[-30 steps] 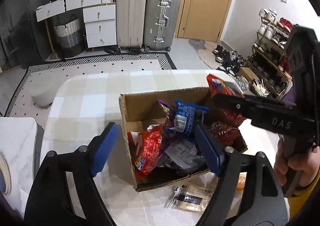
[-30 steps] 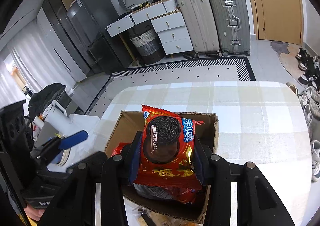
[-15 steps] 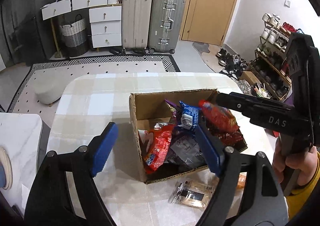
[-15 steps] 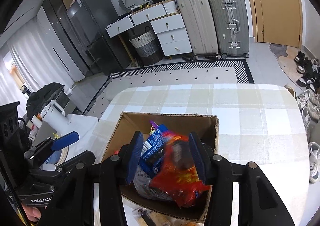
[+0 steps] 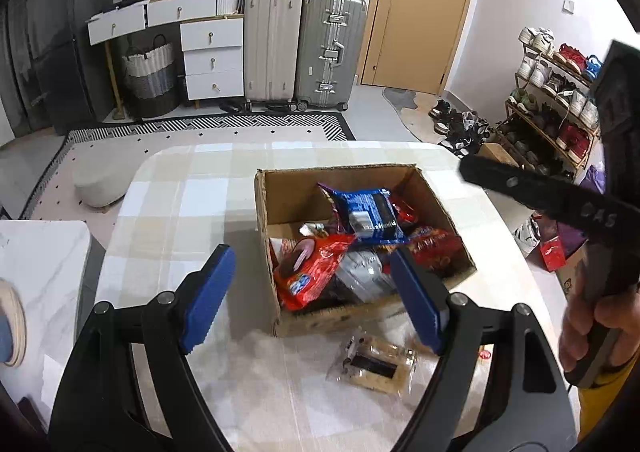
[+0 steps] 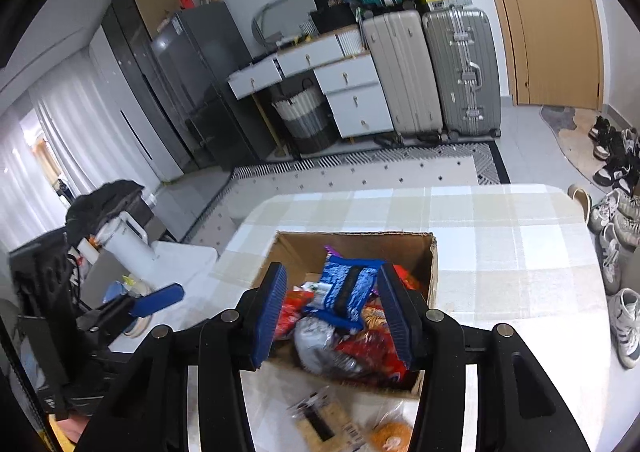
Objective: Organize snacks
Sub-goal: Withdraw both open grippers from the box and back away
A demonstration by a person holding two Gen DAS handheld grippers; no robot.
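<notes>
An open cardboard box (image 5: 280,187) (image 6: 430,264) on the checked table holds several snack packs: a blue cookie pack (image 5: 368,211) (image 6: 348,288) on top, a red Oreo pack (image 5: 312,272) and other red packs (image 6: 372,348). My left gripper (image 5: 316,300) is open and empty, in front of the box's near-left corner. My right gripper (image 6: 332,316) is open and empty above the box's near side; it also shows at the right of the left wrist view (image 5: 560,207). A clear-wrapped snack (image 5: 376,362) (image 6: 320,424) lies on the table in front of the box.
An orange snack (image 6: 390,436) lies near the clear pack. A white marble side table (image 5: 36,264) stands left of the checked table (image 5: 180,211). Suitcases (image 5: 304,47), drawers and a shoe rack (image 5: 556,99) stand beyond.
My right gripper opened and let go of the red Oreo pack, which dropped into the box. The right gripper then drew back and up. The left gripper pulled back a little.
</notes>
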